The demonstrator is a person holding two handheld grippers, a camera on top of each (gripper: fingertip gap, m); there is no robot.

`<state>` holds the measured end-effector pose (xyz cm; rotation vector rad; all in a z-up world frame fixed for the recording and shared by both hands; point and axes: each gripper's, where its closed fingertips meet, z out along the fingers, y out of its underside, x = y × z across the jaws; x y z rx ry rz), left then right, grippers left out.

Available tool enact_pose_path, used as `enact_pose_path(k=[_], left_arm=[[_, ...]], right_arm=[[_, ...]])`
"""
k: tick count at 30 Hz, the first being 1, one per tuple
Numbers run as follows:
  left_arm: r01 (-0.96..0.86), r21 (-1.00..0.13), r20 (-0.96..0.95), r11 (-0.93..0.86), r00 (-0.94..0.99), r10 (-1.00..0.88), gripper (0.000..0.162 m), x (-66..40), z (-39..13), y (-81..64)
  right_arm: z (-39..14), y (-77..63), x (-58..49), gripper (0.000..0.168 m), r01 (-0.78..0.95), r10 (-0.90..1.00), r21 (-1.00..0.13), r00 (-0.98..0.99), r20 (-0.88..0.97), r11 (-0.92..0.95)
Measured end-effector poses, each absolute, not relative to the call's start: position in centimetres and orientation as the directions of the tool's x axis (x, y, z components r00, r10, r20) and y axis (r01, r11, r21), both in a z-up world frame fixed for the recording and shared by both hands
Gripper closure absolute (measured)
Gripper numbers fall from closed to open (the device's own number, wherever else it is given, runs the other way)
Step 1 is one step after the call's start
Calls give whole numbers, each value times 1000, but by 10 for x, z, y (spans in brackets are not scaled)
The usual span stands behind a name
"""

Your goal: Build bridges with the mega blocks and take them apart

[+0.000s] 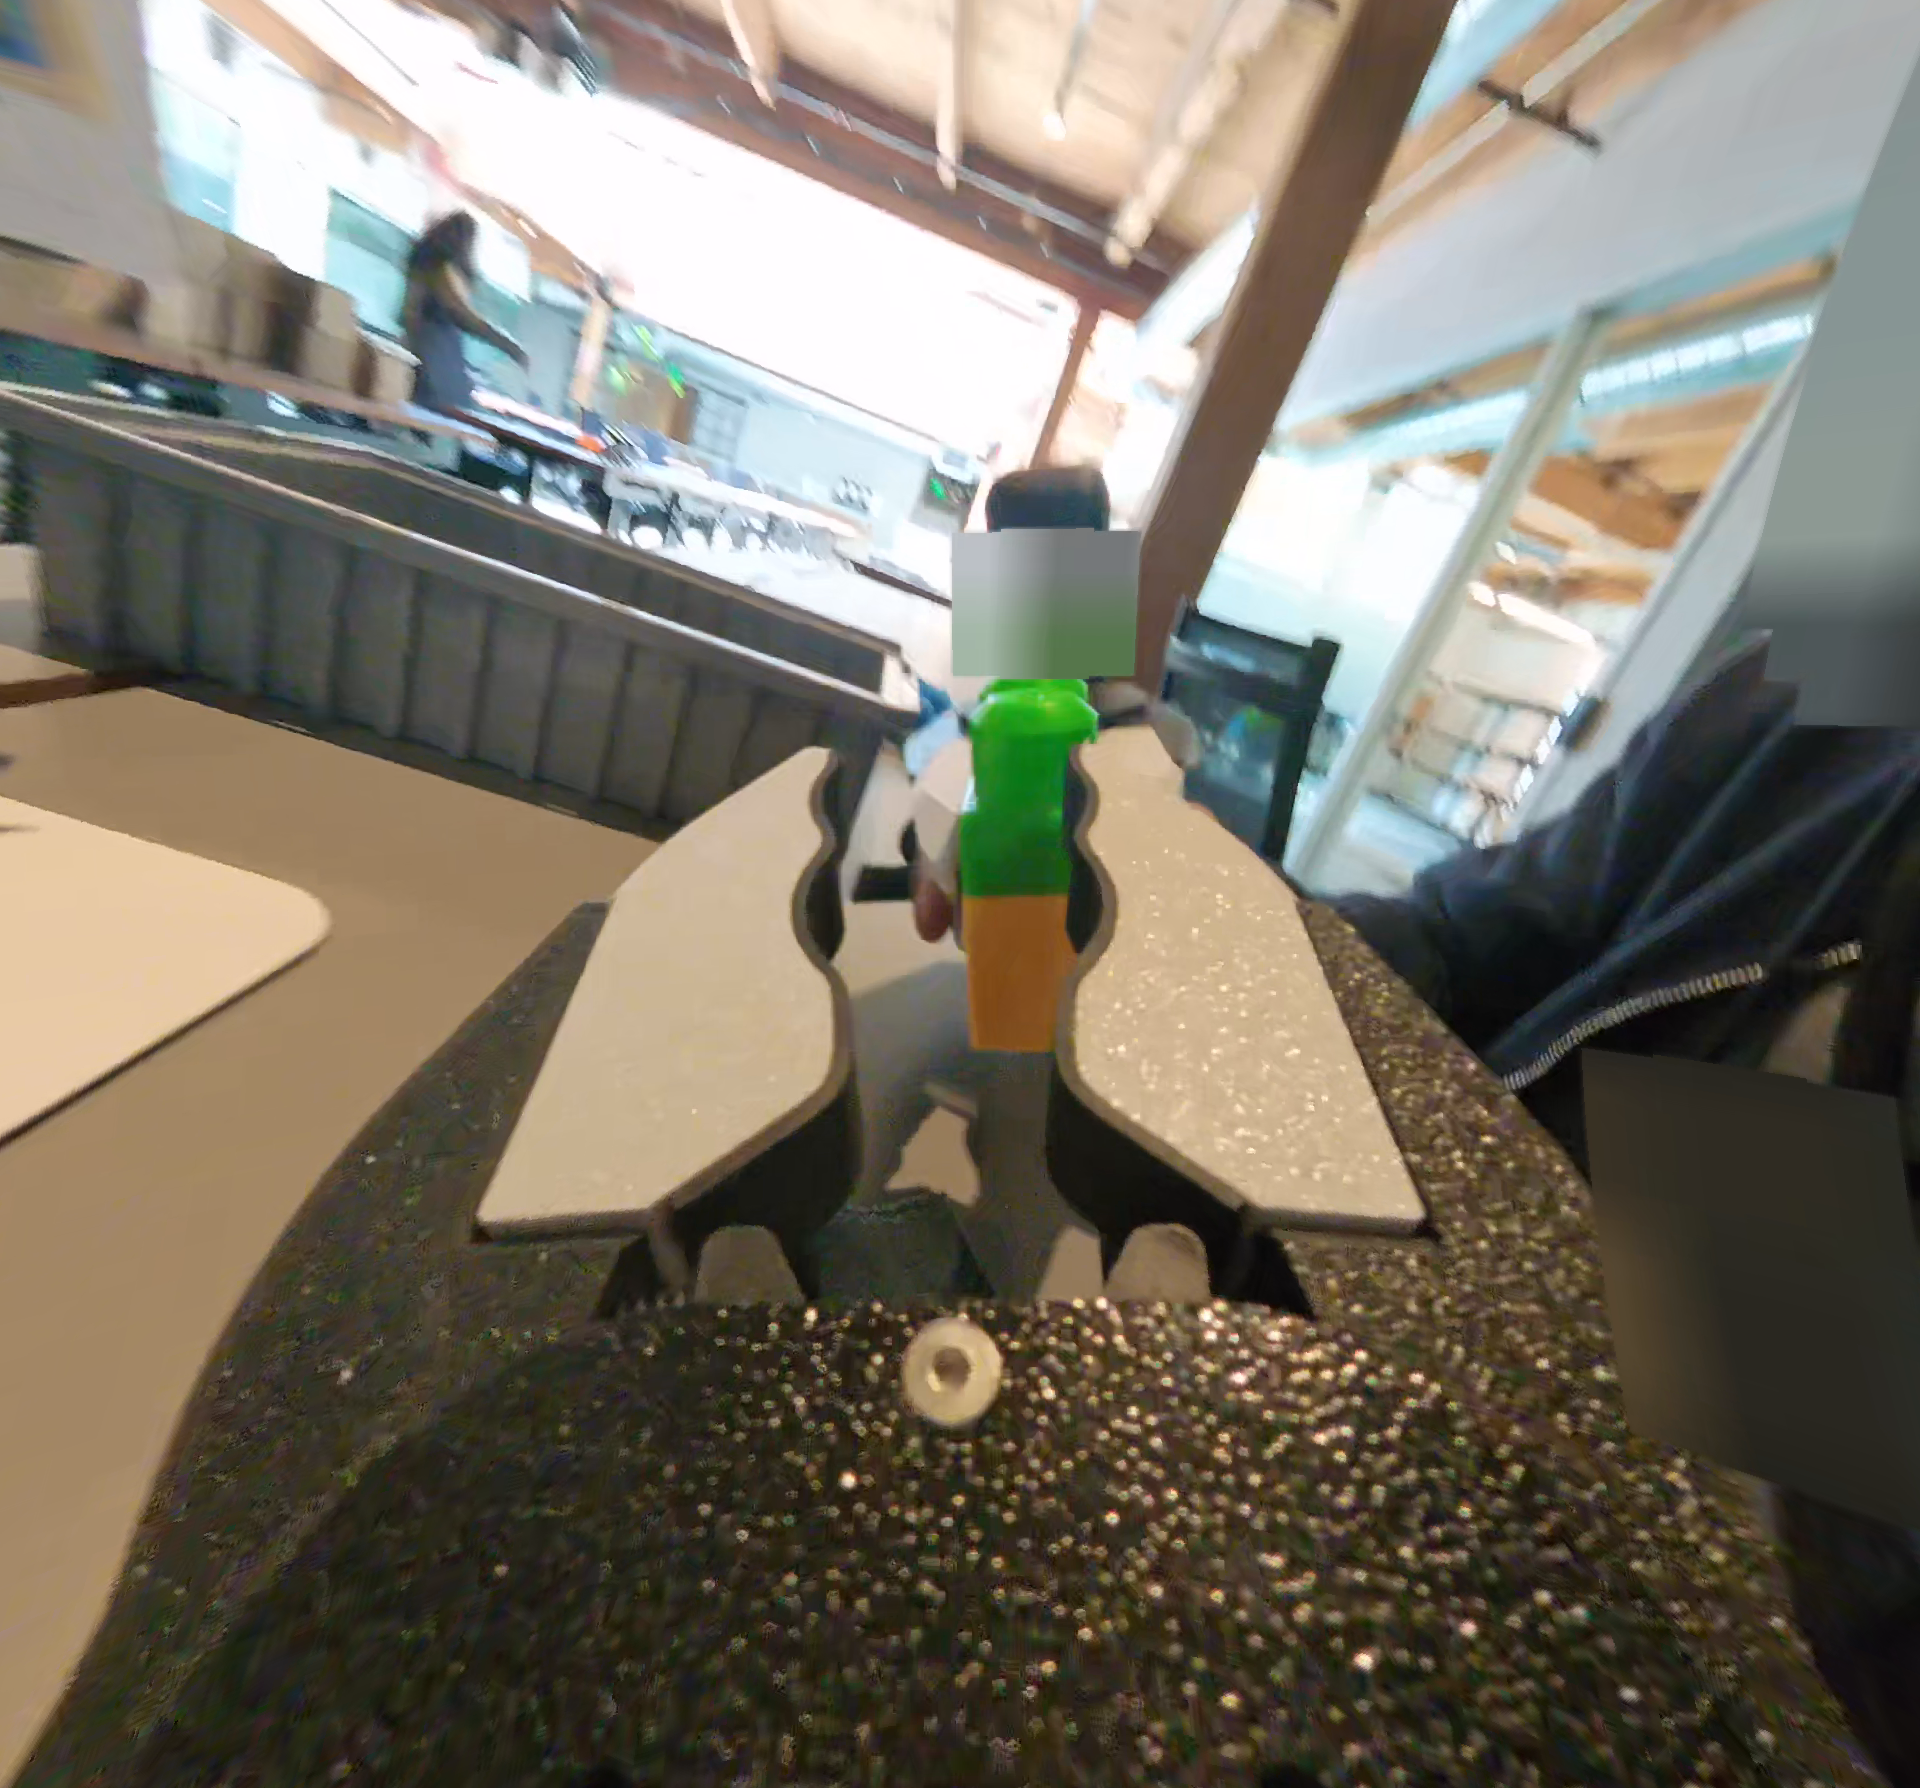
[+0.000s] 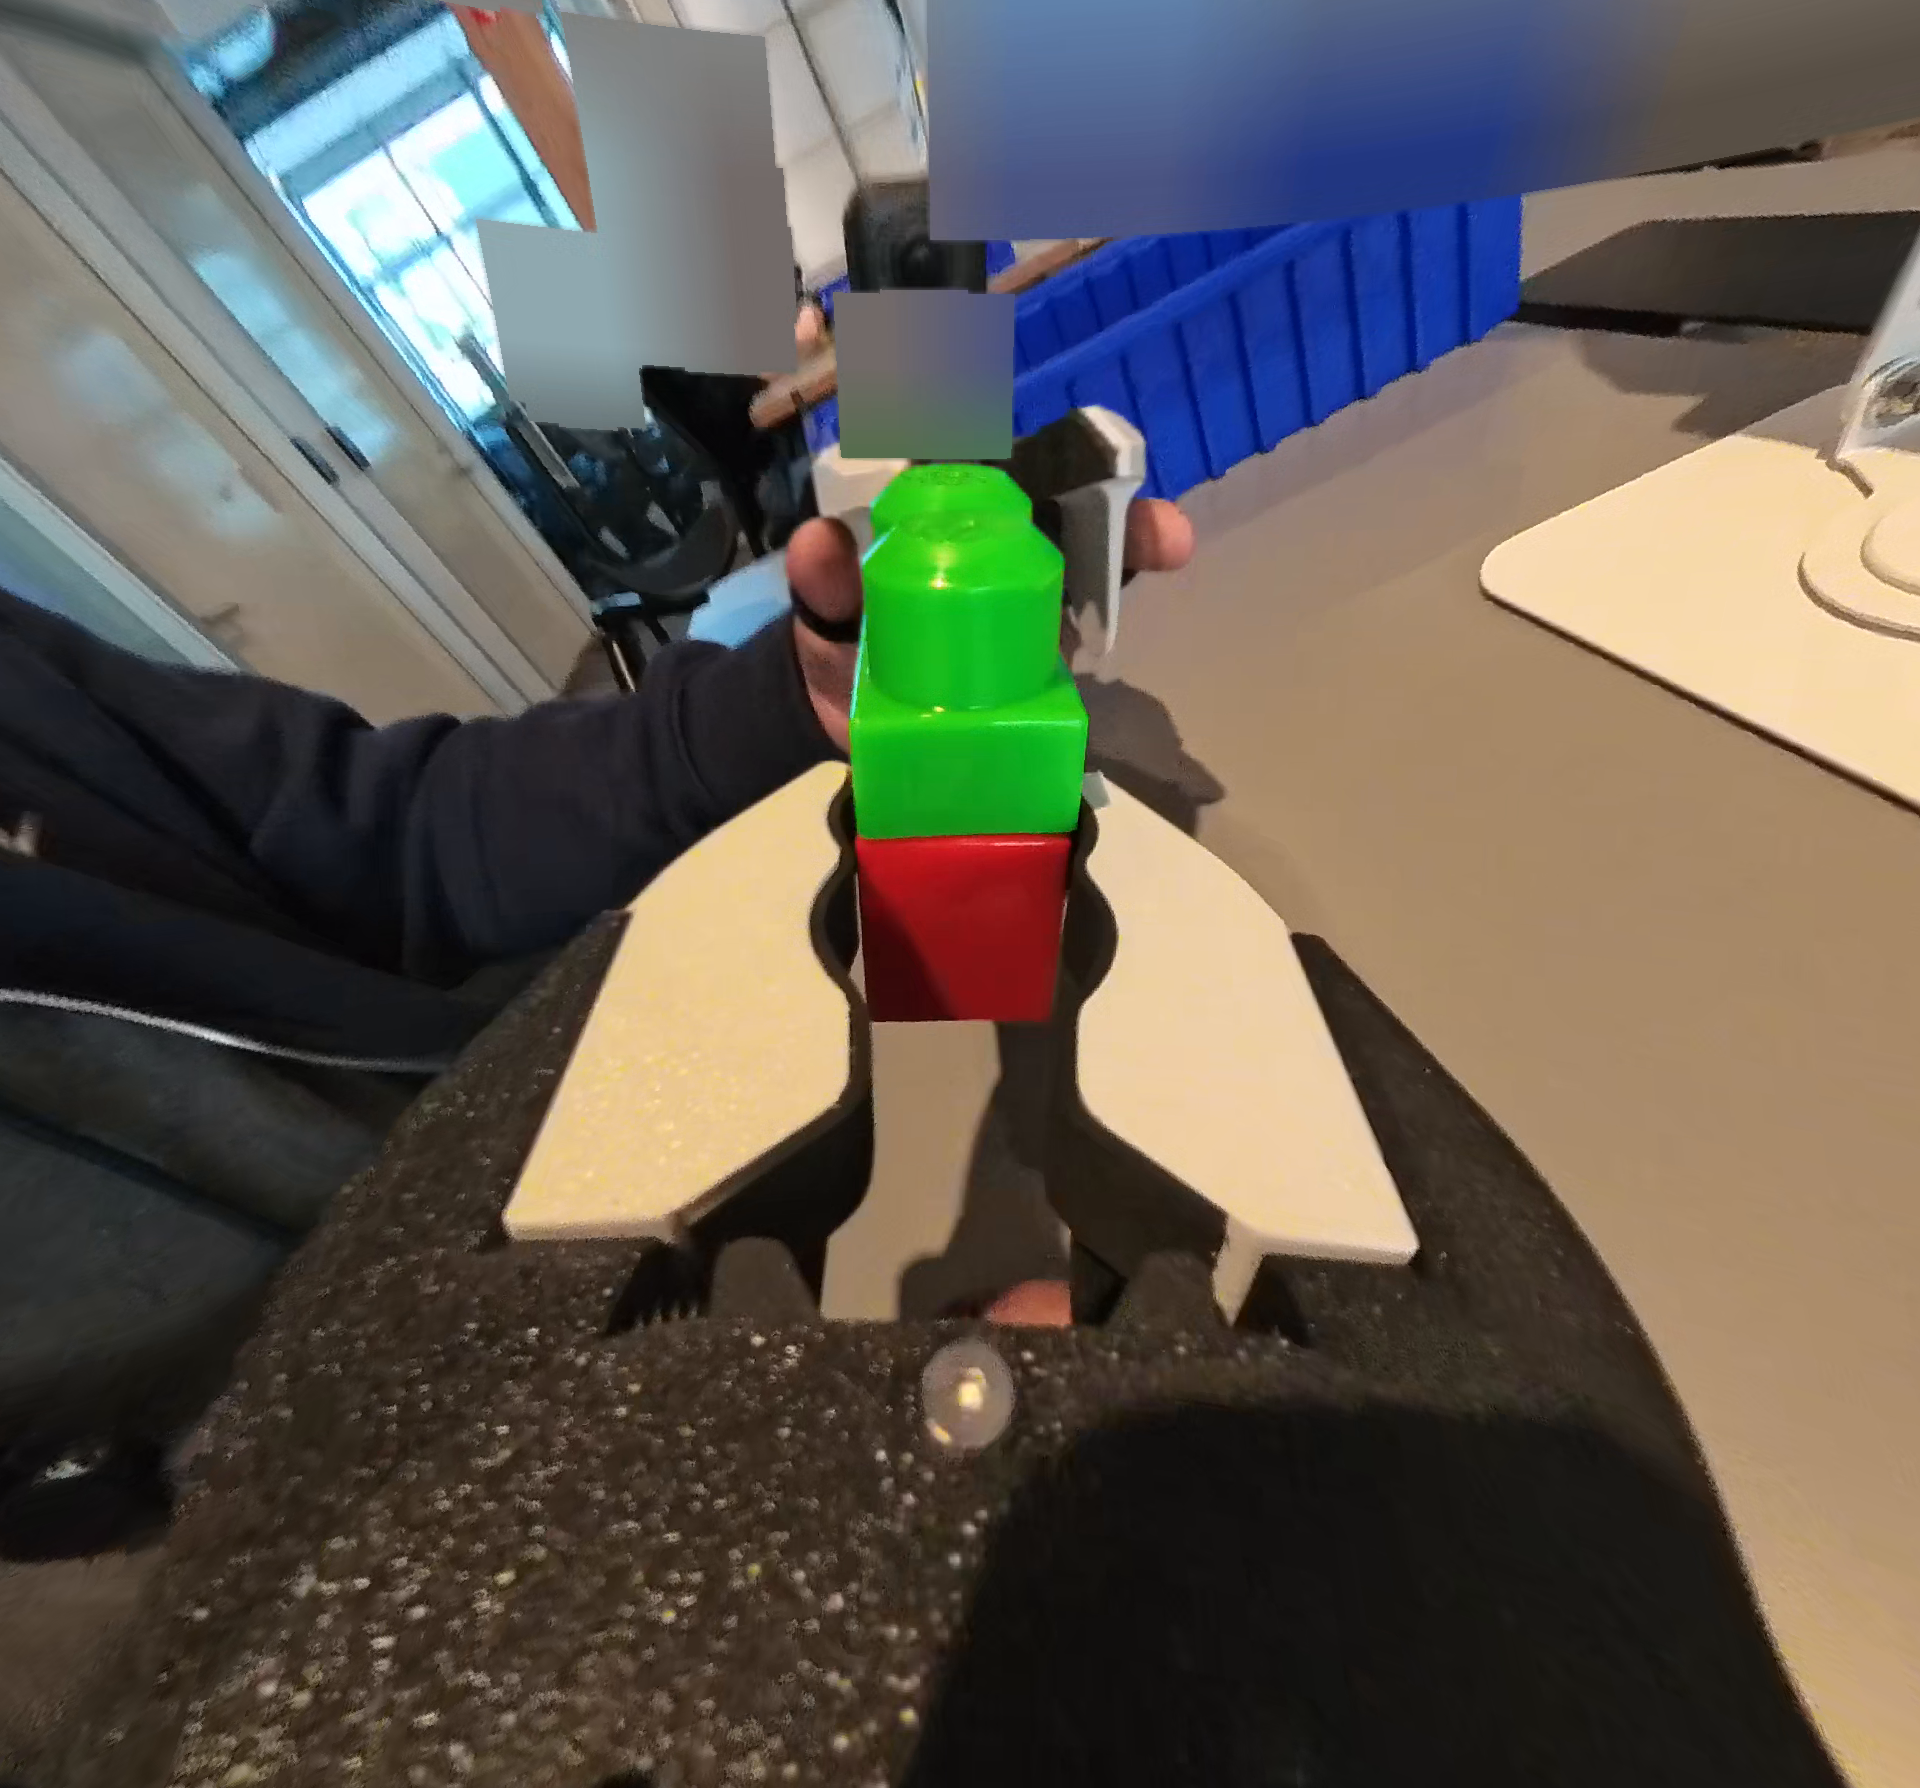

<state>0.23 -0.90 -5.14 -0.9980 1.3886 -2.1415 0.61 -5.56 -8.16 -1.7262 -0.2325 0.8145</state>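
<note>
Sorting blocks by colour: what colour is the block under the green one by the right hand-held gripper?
Red block, clearest in the right wrist view.

Grey table (image 2: pixel 1455 907), cream mat (image 2: pixel 1683 616).

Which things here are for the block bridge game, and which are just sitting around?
For the job:
green block
red block
orange block
left gripper
right gripper

Just lying about:
blue bin
white mat
grey table

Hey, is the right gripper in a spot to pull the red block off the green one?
Probably yes: the right gripper looks clamped on the red plastic block, the left gripper grips the far end, and the studded green block spans between.
</note>
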Motion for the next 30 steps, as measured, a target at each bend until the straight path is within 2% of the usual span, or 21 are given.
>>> enact_pose_path(k=[2, 5, 8, 10, 12, 14, 16, 18, 20, 22, 27, 30], left_arm=[[-16, -875, 384, -484, -631, -674, 127, 3, -47, 8], [-10, -867, 402, -497, -604, -688, 133, 3, -49, 18], [-15, -879, 394, -477, -589, -706, 135, 5, -53, 20], [-24, -885, 391, -465, -582, -713, 135, 6, -56, 20], [-33, -893, 385, -450, -575, -722, 136, 7, -59, 20], [-45, -901, 379, -431, -564, -733, 137, 8, -63, 19], [-57, -907, 376, -418, -555, -742, 137, 9, -66, 19], [-60, -909, 374, -412, -552, -745, 138, 10, -66, 18], [-69, -912, 373, -405, -548, -749, 138, 11, -68, 17], [-79, -916, 371, -394, -546, -752, 138, 12, -69, 15], [-93, -928, 351, -361, -543, -763, 139, 14, -73, 10], [-94, -929, 351, -359, -542, -764, 139, 14, -74, 10]], right_arm=[[-71, -55, 14, 132, -366, 535, -879, 698, -477, -305], [-55, -56, 28, 132, -566, 532, -773, 577, -619, -286], [-50, -55, 37, 132, -630, 511, -726, 544, -666, -276], [-49, -55, 43, 132, -611, 482, -749, 590, -647, -257], [-41, -58, 52, 132, -549, 441, -808, 684, -581, -214], [-24, -66, 67, 132, -408, 366, -900, 822, -436, -155], [-3, -77, 99, 132, -173, 206, -976, 958, -198, -133], [18, -92, 146, 132, 112, 10, -974, 994, 112, -195], [30, -106, 205, 132, 326, -136, -875, 909, 394, -358], [24, -110, 262, 132, 424, -146, -741, 811, 566, -521], [-44, -105, 389, 132, 466, -9, -424, 664, 747, -776], [-80, -102, 437, 132, 486, 144, -176, 552, 821, -856]])
